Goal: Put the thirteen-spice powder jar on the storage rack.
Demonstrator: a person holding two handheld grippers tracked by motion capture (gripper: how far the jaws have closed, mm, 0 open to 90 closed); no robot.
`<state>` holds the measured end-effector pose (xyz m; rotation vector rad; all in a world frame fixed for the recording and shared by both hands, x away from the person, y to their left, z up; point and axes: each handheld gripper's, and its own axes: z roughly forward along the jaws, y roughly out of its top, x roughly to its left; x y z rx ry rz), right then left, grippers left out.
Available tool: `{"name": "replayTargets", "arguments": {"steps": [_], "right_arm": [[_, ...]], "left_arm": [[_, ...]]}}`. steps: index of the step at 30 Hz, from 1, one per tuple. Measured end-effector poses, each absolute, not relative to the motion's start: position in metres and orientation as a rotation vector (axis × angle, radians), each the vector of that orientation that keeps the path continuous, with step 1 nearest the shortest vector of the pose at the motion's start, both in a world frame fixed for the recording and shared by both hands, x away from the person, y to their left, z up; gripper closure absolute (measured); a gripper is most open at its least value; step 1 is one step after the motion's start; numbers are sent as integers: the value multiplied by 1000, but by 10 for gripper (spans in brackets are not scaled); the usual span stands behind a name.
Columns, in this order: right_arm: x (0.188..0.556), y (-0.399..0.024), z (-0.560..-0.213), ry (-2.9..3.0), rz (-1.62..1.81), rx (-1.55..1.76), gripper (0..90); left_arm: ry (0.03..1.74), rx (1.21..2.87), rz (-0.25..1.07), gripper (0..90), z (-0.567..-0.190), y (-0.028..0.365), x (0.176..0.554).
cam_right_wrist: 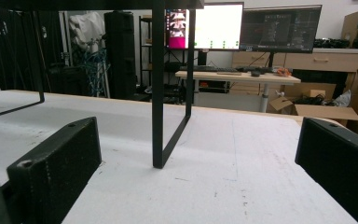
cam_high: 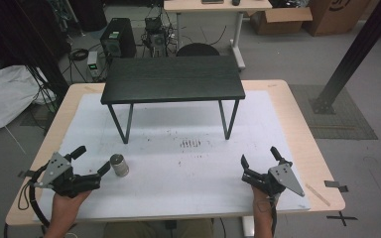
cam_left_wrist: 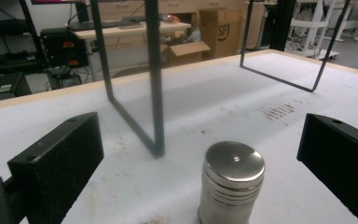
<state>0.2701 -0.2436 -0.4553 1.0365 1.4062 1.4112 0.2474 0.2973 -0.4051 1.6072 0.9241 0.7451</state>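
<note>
In the left gripper view the ribbed steel canister (cam_left_wrist: 231, 183) is cut off at its base, standing upright between the spread jaws of the left gripper (cam_high: 90, 161); it sits at seven o'clock on the white mat (cam_high: 188, 163), whose surface is scuffed, while the right gripper (cam_high: 260, 159) at four o'clock gapes empty before the black metal-legged shelf (cam_high: 172, 79)

A shiny silver can (cam_high: 119, 165), ringed with fine grooves near its top, stands at the lower left of the frame. The worktop (cam_high: 287, 94) is pale wood under a white mat (cam_high: 178, 168) (speckled with dark scuffs at centre). The small table (cam_high: 172, 79) is black, as are both tongs (cam_high: 91, 164) (cam_high: 260, 159), topped by grey plates.
</note>
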Motion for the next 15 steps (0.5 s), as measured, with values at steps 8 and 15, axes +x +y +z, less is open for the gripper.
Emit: {"name": "replayTargets", "arguments": {"steps": [8,15], "right_arm": [[270,-244,-455,1407,1412,1037,0],[270,-244,-455,1406,1412,1037,0]], "left_arm": [[910,1632,720,9,-409,289,251],[906,1663,708,9,-415,283,254]]}}
